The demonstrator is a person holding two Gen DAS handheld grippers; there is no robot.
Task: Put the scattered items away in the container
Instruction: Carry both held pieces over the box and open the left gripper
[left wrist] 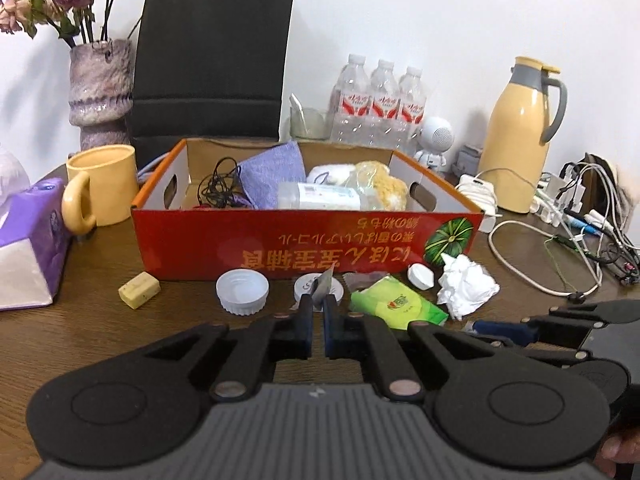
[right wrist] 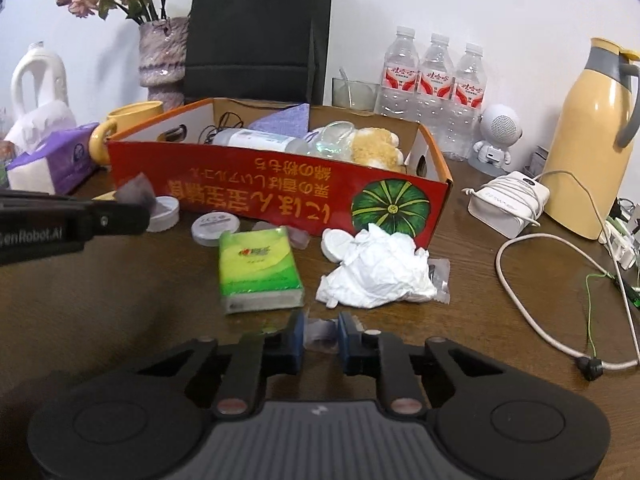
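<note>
Pinching grey sachet: left hand-held gripper | right hand-held gripper: clamping clear wrapper

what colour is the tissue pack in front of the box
Green and yellow-green tissue pack, clearest in the right wrist view.

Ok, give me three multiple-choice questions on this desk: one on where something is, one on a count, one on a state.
1. The tissue pack lies: A on the table in front of the box; B in the box; C on the floor.
2. Water bottles behind the box: A two; B three; C five.
3. The left gripper is: A wide open; B holding a bottle; C shut on a small packet.

Answers: 1 A, it lies flat outside the red wall; 2 B, three caps stand in a row; 3 C, the packet sticks up from closed pads.
</note>
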